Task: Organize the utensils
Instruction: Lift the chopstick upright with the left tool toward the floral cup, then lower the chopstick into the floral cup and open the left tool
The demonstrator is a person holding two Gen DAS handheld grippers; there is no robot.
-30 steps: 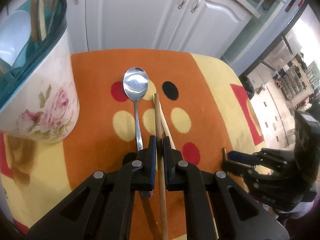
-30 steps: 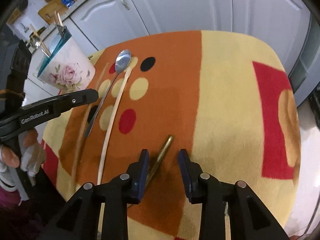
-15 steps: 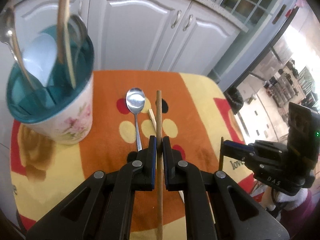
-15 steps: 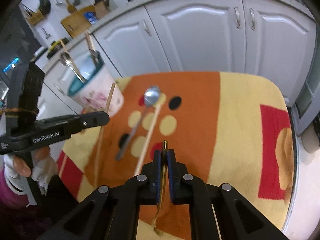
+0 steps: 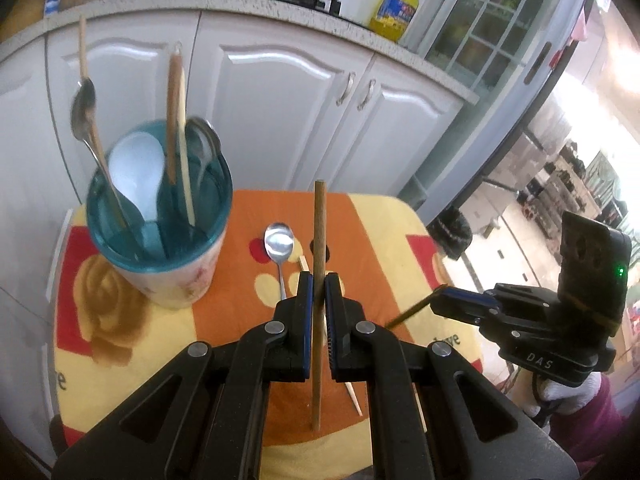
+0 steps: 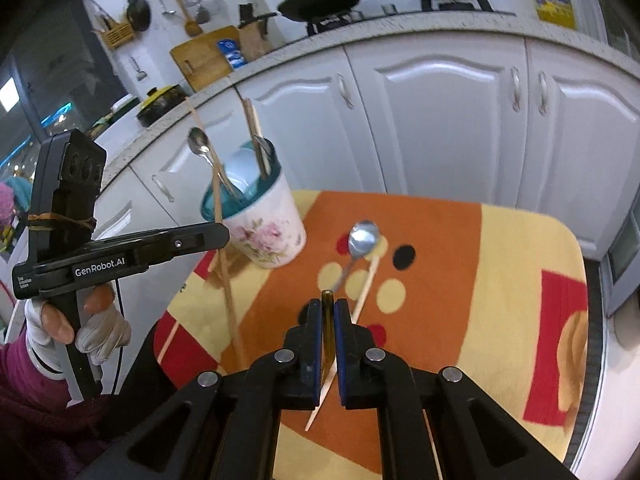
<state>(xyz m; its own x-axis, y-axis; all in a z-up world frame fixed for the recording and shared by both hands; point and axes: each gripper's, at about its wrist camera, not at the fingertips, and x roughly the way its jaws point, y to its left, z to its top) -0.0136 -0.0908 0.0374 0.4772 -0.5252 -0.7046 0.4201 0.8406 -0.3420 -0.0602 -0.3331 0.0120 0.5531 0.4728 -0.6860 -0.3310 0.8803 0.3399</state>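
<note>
My left gripper [image 5: 316, 284] is shut on a brown wooden chopstick [image 5: 319, 220], lifted clear of the orange and yellow tablecloth [image 5: 380, 232]. My right gripper [image 6: 328, 306] is shut on a slim dark stick [image 6: 327, 320], also held in the air. The floral utensil holder [image 5: 180, 284] with a teal insert stands at the left, holding spoons and chopsticks. A metal spoon [image 5: 279, 240] and a pale chopstick [image 5: 354, 396] lie on the cloth below. In the right wrist view the left gripper [image 6: 222, 236] hovers beside the holder [image 6: 268, 236], above the spoon [image 6: 362, 236].
White cabinet doors [image 5: 280, 100] stand just behind the table, under a counter with pots and a yellow oil bottle [image 5: 394, 8]. A gloved hand [image 6: 96, 332] holds the left gripper. The table's right edge [image 6: 580, 280] drops to the floor.
Both grippers have risen off the cloth with their sticks. The right one, open around the dark stick a second ago, has shut on it. The holder's top has come into view.
</note>
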